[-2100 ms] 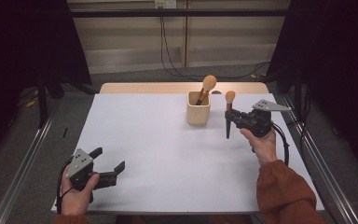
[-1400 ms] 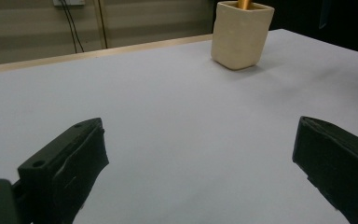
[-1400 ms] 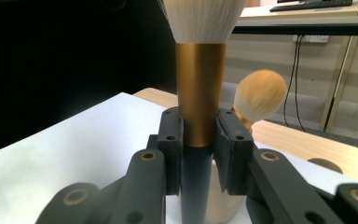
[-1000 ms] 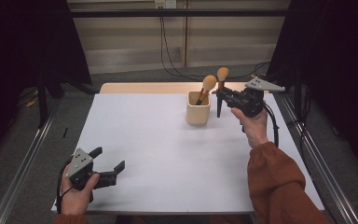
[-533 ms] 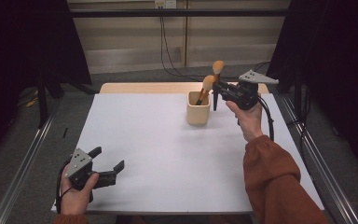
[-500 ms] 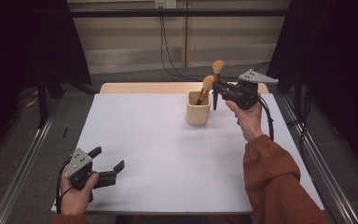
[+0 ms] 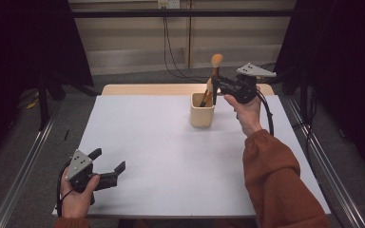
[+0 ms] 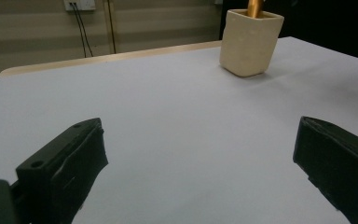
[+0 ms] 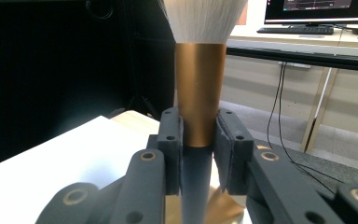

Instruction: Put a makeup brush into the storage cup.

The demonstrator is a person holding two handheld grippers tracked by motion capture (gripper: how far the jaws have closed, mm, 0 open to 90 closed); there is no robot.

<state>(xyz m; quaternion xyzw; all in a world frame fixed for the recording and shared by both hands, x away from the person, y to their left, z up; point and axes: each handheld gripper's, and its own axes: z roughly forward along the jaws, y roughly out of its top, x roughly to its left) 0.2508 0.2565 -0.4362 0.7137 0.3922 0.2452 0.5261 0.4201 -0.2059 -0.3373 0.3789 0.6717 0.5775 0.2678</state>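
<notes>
Makeup brush [image 9: 200, 100] clamped at its copper ferrule by the right gripper [image 7: 220, 85], upright over the beige holder [image 7: 202, 110] near the worktop's far edge; an off-centre descent could tip the holder; left gripper [image 7: 108, 171], jaws apart, rests near the front-left corner.

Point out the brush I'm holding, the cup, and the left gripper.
brush [image 9: 200, 93]: right gripper view, copper ferrule.
cup [image 7: 202, 116]: high view, front wall.
left gripper [image 7: 107, 165]: high view, between its open jaws.
</notes>
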